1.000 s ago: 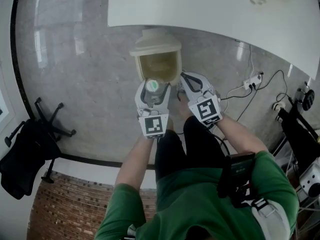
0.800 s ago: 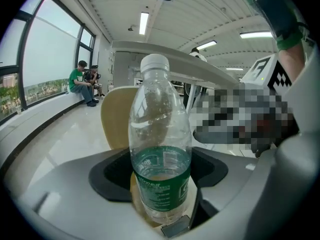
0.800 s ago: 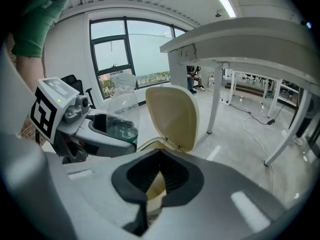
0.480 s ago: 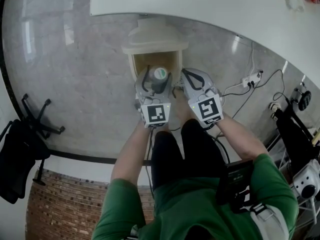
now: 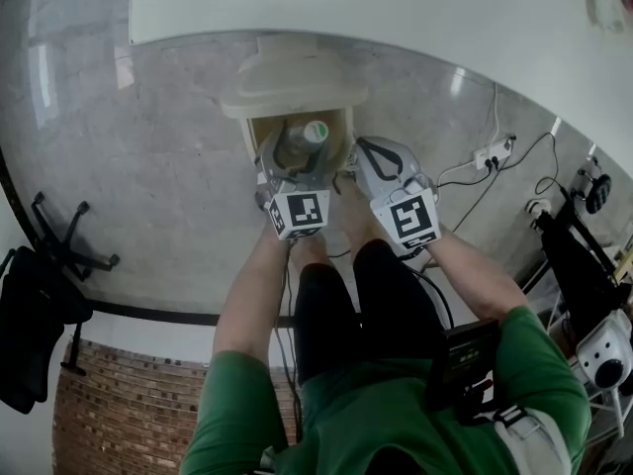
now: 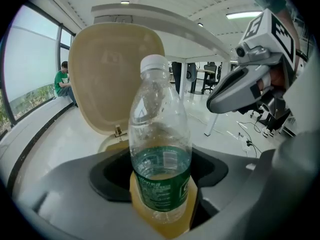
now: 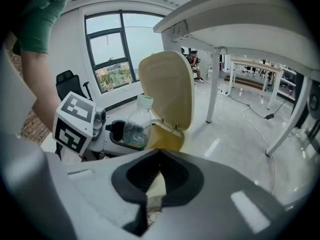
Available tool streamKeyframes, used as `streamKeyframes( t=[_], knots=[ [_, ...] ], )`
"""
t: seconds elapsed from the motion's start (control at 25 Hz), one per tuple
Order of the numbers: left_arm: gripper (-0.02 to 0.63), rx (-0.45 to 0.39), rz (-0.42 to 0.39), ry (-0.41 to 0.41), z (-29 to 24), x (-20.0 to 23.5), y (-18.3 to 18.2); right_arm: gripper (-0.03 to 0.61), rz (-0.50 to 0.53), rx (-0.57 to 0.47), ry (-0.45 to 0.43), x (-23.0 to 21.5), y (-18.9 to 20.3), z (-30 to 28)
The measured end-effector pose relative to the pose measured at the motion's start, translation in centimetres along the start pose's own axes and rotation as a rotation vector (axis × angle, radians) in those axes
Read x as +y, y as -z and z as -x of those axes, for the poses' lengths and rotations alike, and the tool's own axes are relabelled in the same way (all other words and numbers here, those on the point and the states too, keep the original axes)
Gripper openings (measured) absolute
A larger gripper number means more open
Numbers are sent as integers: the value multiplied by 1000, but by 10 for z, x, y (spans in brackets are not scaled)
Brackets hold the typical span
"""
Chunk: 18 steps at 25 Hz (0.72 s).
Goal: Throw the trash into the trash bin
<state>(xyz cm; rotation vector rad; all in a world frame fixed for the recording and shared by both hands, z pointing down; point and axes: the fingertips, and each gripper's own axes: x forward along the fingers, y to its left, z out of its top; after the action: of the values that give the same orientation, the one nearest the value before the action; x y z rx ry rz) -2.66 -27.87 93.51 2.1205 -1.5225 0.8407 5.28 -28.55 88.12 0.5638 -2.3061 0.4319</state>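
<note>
We hold the plastic bottle [image 6: 160, 134] clamped in our left gripper [image 5: 295, 156], just above the open trash bin [image 5: 297, 87]. Our right gripper [image 7: 156, 156] is closed on nothing. Next, we judge, the left jaws must open to drop it inside.

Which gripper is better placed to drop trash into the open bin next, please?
Left. The left gripper is shut on the plastic bottle, held over the open trash bin. The right gripper sits beside the bin, jaws together, with no trash visible.
</note>
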Motion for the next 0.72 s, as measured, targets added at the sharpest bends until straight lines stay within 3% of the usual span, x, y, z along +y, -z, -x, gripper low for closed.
streamKeyframes(
  t=[0.72],
  knots=[
    [347, 105, -11, 24, -17, -5, 30, 3, -21, 10, 3, -3, 12, 4]
  ],
)
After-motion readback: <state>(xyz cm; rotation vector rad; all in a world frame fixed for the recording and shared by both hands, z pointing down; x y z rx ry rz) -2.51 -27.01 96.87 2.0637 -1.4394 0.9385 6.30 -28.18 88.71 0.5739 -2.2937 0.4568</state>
